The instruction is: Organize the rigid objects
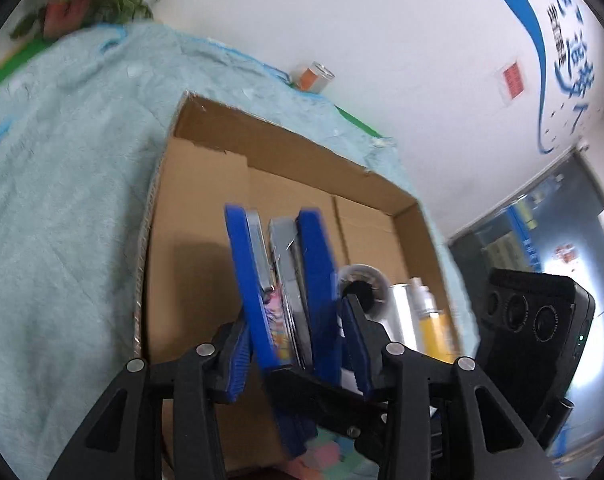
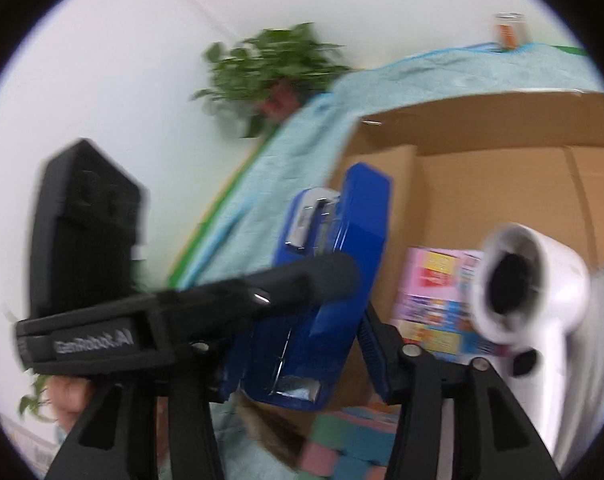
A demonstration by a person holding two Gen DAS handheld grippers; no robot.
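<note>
Left gripper (image 1: pixel 298 344) around blue stapler (image 1: pixel 278 280)

Glossy blue plastic stapler (image 1: pixel 280 280) with shiny metal insert, matt brown cardboard box (image 1: pixel 286 152), fuzzy pale-blue cloth (image 1: pixel 62 200).

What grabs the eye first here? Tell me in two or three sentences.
A blue stapler with a silver metal core, gaping open, fills the centre between the fingers of the left gripper, above an open brown cardboard box. A white plastic appliance with a round dark mouth looms at the box's right side. A fluffy pale-teal cloth spreads around the box.
</note>
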